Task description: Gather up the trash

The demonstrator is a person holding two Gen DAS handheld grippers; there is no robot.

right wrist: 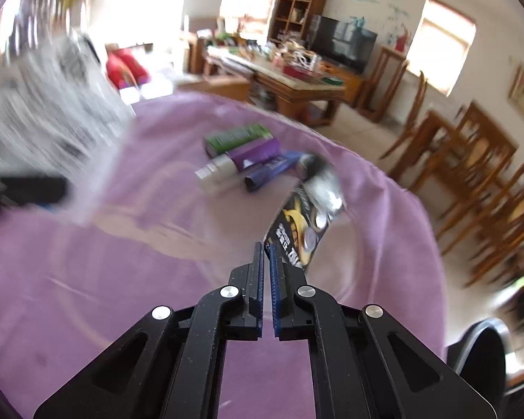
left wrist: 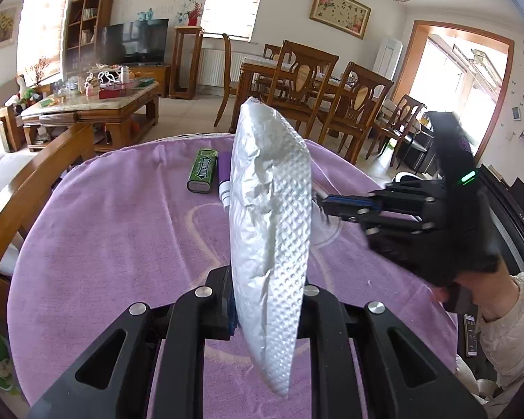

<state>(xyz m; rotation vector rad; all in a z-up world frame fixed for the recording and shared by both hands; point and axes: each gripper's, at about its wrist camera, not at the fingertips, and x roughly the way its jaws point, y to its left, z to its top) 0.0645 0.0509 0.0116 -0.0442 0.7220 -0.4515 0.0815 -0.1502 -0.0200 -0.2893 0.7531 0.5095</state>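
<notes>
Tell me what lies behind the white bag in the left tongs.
Behind the white bag, a green pack and a purple tube lie on the purple cloth. The bag covers the tube's right side and whatever lies past it.

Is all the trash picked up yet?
Not yet. The left gripper holds a white embossed plastic bag. The right gripper pinches a black snack wrapper. A green gum pack, purple tube and blue wrapper remain on the purple cloth.
</notes>
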